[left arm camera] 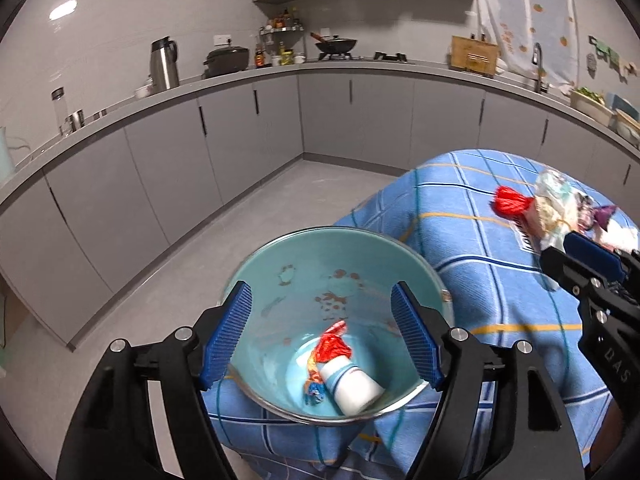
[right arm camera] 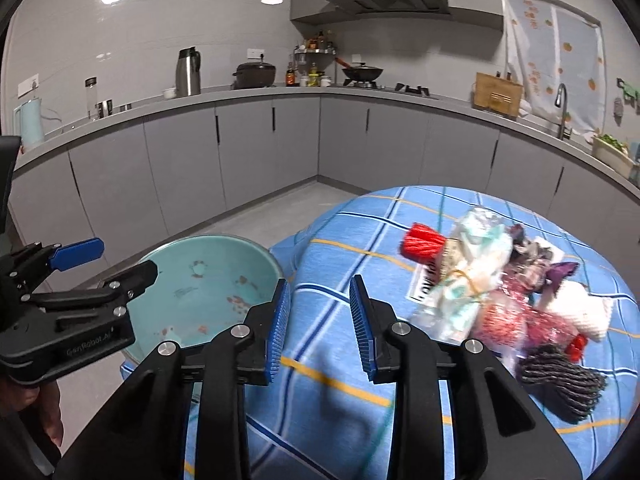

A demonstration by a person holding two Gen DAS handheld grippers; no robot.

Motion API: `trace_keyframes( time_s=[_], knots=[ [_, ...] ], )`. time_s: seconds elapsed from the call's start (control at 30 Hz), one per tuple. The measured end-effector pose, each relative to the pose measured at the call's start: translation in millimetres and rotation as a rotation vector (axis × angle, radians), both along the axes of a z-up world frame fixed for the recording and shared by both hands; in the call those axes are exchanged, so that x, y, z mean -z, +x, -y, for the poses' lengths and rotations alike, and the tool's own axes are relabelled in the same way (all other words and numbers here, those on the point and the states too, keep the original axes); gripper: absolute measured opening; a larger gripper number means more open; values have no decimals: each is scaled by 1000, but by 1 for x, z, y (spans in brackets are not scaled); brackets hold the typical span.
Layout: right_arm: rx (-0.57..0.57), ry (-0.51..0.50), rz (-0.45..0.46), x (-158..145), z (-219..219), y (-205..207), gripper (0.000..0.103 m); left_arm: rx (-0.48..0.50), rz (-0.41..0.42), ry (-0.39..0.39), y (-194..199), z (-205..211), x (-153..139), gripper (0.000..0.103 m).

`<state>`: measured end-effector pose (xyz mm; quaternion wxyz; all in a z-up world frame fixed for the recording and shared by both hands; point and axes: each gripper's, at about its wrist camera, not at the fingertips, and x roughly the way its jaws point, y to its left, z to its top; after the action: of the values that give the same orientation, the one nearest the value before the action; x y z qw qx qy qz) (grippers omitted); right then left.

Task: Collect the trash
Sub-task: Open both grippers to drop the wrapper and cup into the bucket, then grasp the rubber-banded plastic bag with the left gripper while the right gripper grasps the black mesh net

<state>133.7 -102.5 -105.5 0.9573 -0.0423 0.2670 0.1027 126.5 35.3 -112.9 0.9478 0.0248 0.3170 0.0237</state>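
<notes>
A teal bin stands at the left edge of the blue checked table. In it lie a white bottle and a red wrapper. My left gripper is open, its fingers on either side of the bin's rim. My right gripper is open and empty above the tablecloth, just right of the bin. A pile of trash lies on the table to its right: a red-capped packet, clear wrappers, a dark knitted piece.
Grey kitchen cabinets and a worktop with a flask, pots and a wok run along the back. The grey floor lies left of the table. A sink tap is at the right.
</notes>
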Motion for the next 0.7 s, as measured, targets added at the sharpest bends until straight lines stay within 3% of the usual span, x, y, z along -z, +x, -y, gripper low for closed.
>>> trace_keyframes(
  time_s=[0.7],
  knots=[
    [228,-8,35,1,110,-28,41,200,35,38,2,97,-12,81]
  ],
)
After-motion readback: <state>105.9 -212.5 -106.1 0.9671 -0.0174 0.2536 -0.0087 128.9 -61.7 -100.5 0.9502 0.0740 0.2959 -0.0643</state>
